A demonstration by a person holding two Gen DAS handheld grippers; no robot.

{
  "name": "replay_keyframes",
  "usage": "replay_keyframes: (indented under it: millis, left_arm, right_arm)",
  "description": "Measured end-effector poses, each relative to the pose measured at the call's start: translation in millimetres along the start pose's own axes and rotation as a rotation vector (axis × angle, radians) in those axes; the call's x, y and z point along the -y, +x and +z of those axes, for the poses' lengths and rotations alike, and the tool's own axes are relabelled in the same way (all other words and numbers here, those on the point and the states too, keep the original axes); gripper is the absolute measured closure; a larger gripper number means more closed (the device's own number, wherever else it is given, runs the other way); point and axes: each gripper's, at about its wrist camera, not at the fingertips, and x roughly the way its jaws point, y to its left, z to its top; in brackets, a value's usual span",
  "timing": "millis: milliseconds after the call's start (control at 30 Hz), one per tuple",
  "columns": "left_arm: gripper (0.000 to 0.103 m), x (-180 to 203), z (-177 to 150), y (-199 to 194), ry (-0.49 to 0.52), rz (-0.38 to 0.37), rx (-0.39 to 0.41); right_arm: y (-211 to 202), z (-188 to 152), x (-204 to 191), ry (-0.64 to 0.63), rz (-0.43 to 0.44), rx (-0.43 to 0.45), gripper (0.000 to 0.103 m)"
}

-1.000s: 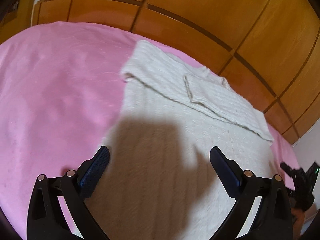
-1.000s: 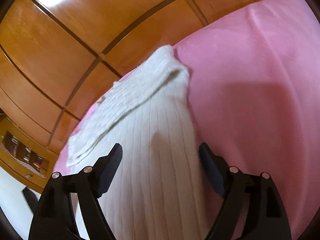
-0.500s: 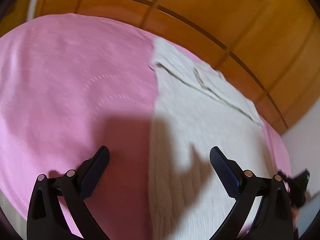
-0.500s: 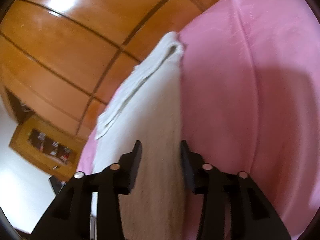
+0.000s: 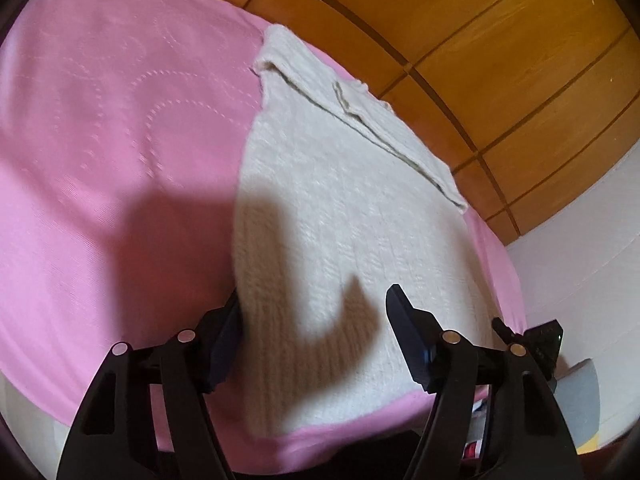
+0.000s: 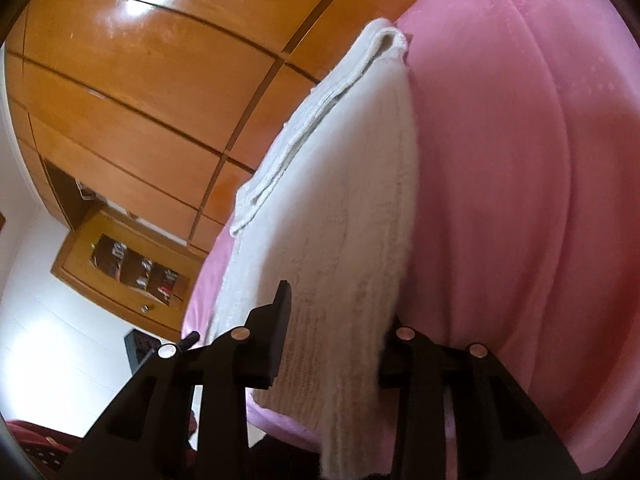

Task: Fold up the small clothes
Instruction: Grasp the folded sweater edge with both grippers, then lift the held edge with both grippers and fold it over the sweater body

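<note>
A cream knit sweater (image 5: 344, 208) lies flat on a pink bed cover (image 5: 100, 140), its far part folded over with the sleeves on top. My left gripper (image 5: 312, 332) is open over the sweater's near left hem corner, its left finger (image 5: 224, 344) at the cloth's side edge. In the right wrist view the sweater (image 6: 340, 208) runs between the fingers of my right gripper (image 6: 336, 340). Those jaws stand partly closed around the near right hem corner, and the cloth hangs over the right finger, hiding its pad.
A wooden wardrobe (image 5: 480, 40) stands behind the bed. A wooden shelf unit (image 6: 132, 268) with small items stands against a white wall (image 6: 60, 340) at left. The bed's near edge (image 5: 280, 456) lies just below both grippers. The other gripper (image 5: 540, 340) shows at right.
My left gripper has shifted left to the sweater's left hem edge and narrowed somewhat. My right gripper has closed in around the right hem corner and tilted; cloth now drapes over its right finger.
</note>
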Motion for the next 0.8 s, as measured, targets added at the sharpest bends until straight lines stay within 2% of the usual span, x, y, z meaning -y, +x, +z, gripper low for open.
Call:
replay_keyframes:
  millis: [33, 67, 100, 133, 167, 200, 267, 533, 667, 800]
  left_arm:
    - [0.035, 3.4, -0.9, 2.0, 0.019, 0.014, -0.002]
    - [0.035, 8.6, -3.0, 2.4, 0.051, 0.036, -0.003]
    - [0.039, 11.9, -3.8, 3.2, 0.073, 0.047, -0.006]
    - [0.048, 16.5, -5.0, 5.2, 0.099, 0.058, -0.019]
    - [0.075, 17.9, -5.8, 6.6, 0.111, 0.075, -0.031]
    - [0.087, 18.3, -6.1, 8.9, 0.116, 0.092, -0.048]
    - [0.089, 16.7, -6.2, 7.0, 0.097, 0.065, -0.052]
    - [0.094, 19.2, -4.0, -27.5, 0.064, -0.045, 0.042]
    - [0.095, 34.7, -2.3, -44.4, 0.089, -0.123, 0.090]
    - [0.095, 39.1, -0.1, -62.4, 0.051, -0.221, 0.133]
  right_arm:
    - [2.9, 0.3, -2.2, -0.016, -0.007, -0.010, 0.075]
    - [3.8, -0.5, -2.7, -0.024, -0.012, -0.016, 0.083]
    - [6.9, -0.6, -3.2, -0.033, -0.017, -0.028, 0.096]
    - [11.1, -0.8, -2.4, -0.028, -0.013, -0.045, 0.096]
    - [14.1, -1.8, -2.0, -0.016, -0.002, -0.047, 0.096]
    - [13.8, -2.1, -1.8, -0.015, 0.009, -0.038, 0.096]
    - [9.9, -2.2, -5.4, -0.029, 0.048, -0.012, 0.096]
    - [-20.9, 7.7, -27.4, -0.137, 0.204, 0.109, 0.097]
    - [-34.7, 8.4, -47.2, -0.232, 0.255, 0.127, 0.097]
    - [-46.8, 7.4, -65.6, -0.280, 0.317, 0.139, 0.097]
